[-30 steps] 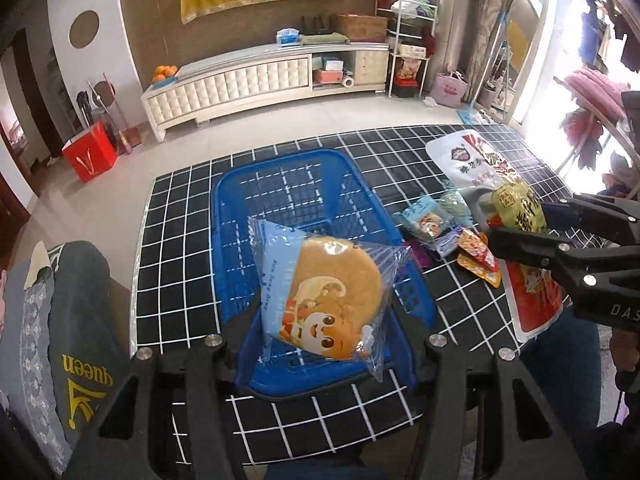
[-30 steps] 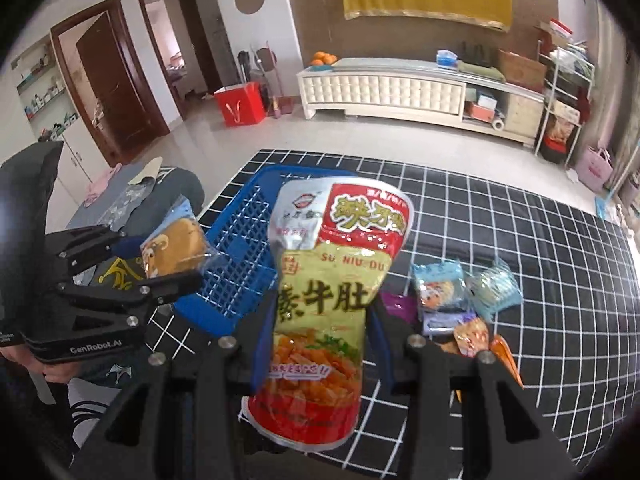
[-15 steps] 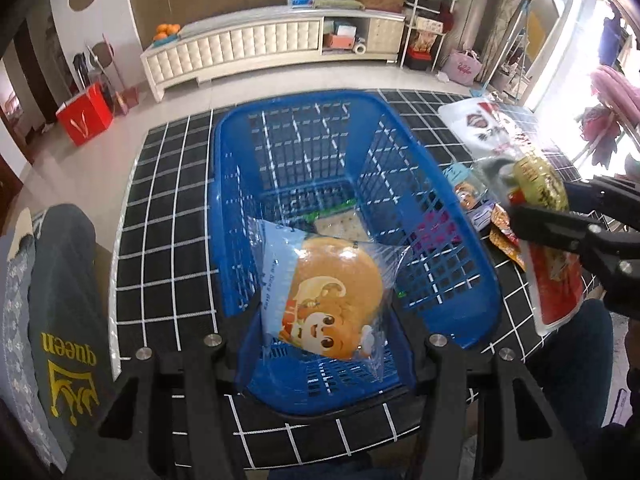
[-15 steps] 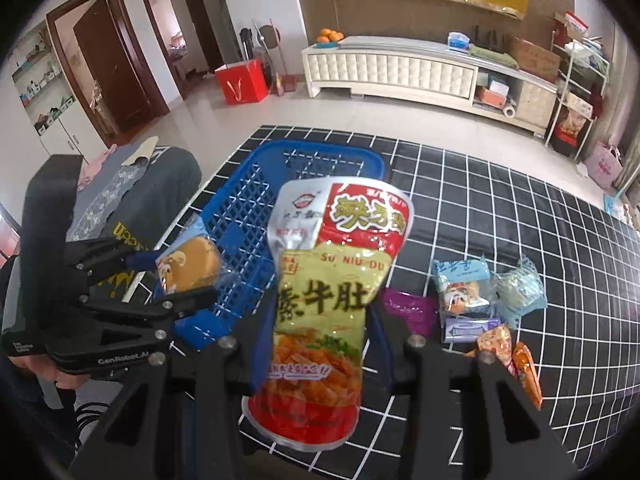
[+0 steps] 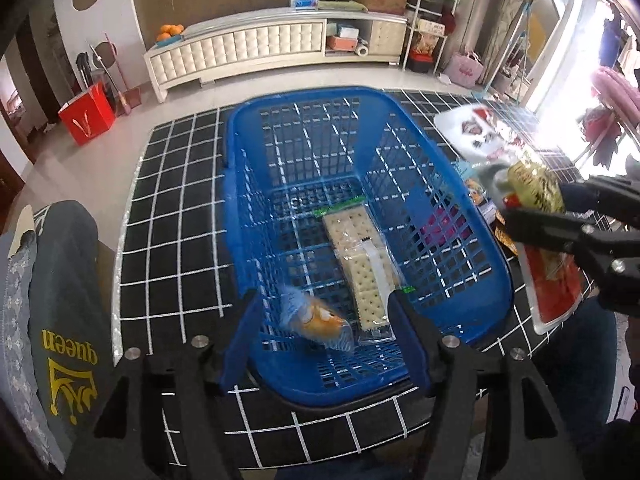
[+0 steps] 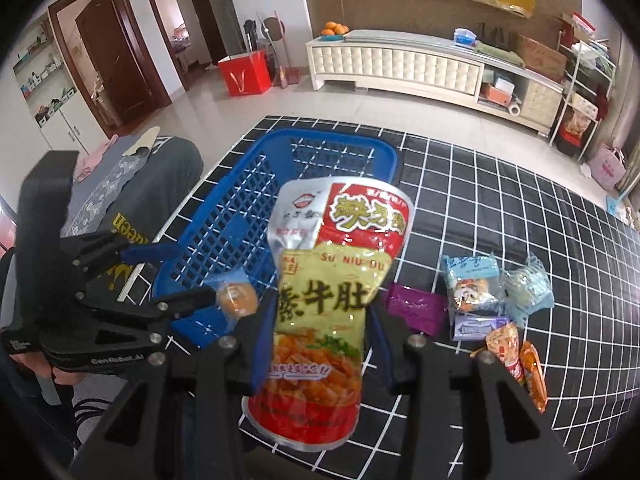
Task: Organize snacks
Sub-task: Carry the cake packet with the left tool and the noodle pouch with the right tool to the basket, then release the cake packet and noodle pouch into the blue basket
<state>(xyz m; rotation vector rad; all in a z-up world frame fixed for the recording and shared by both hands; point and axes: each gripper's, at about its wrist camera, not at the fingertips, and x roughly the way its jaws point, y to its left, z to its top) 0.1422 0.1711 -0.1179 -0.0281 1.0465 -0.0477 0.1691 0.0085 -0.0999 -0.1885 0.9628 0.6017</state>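
Note:
A blue plastic basket (image 5: 248, 184) stands on the black grid-patterned table (image 6: 500, 200). Inside it lies a clear cracker packet (image 5: 360, 256). A bun packet (image 5: 316, 322), blurred, sits low at the basket's near end, just beyond my left gripper (image 5: 322, 300), which is open and touches nothing. In the right wrist view the bun packet (image 6: 236, 298) shows past the left gripper (image 6: 176, 276). My right gripper (image 6: 320, 308) is shut on a tall red-and-yellow snack pouch (image 6: 336, 280), held upright to the right of the basket (image 6: 240, 216); the pouch (image 5: 536, 200) also appears at the left wrist view's right edge.
Several loose snack packets lie on the table right of the basket: a purple one (image 6: 412, 308), blue ones (image 6: 474, 284) and orange ones (image 6: 516, 356). Dark clothing printed "queen" (image 5: 68, 320) lies at the table's left. A white cabinet (image 5: 256, 52) and red bag (image 5: 86, 118) stand beyond.
My left gripper moved over the basket and opened; the bun packet left its fingers and dropped into the basket. The right gripper kept hold of the pouch.

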